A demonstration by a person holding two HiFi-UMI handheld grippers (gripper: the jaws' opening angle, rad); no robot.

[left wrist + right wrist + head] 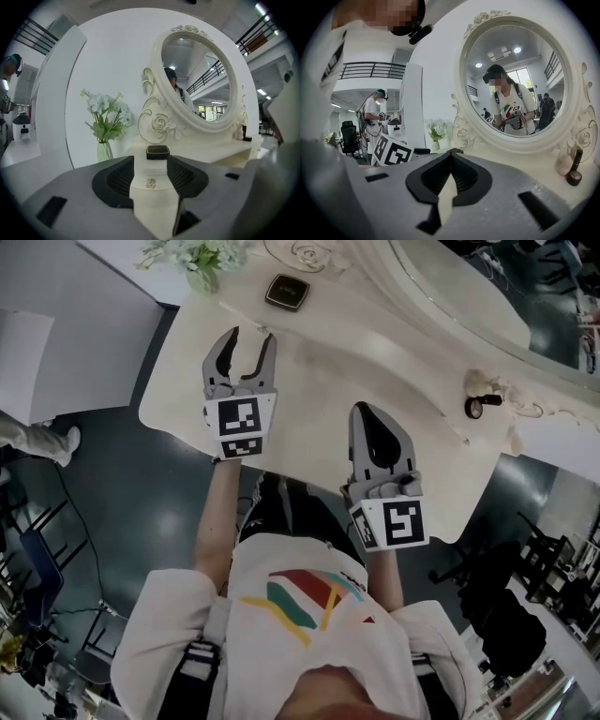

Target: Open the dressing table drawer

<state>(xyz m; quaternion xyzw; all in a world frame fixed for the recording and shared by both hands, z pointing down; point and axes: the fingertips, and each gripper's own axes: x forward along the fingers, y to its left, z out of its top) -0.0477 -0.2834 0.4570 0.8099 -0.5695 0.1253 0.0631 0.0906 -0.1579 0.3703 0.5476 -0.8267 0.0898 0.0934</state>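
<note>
The task looks to be at its very beginning: nothing shows the drawer pulled out yet. In the left gripper view the cream drawer front (152, 211) sits under the top edge of the desk (375, 362), and as far as I can judge it is closed. Its small rosette knob (150, 184) is untouched. The left gripper (251, 341) has its jaws wide apart with nothing pressed between the pads. It looks straight at the front of the dressing table, so the knob appears in the gap between the two jaws, but some way beyond them and not in contact. The right gripper (367, 411) has its jaws together at the tips and holds nothing. In the head view it hangs over the front part of the desk, nearer to the person than the left one. On the desk top a small black box (287, 292) lies just above the drawer. A vase of white flowers (200, 263) stands at the left, and the oval mirror (201, 79) rises behind. What is left, in my judgement, is almost everything: to bring the left gripper forward until the knob is between the pads, to close on it, and then to pull the drawer straight out toward the person. From the head view the drawer itself is hidden under the desk edge, so how it slides I cannot tell.
</note>
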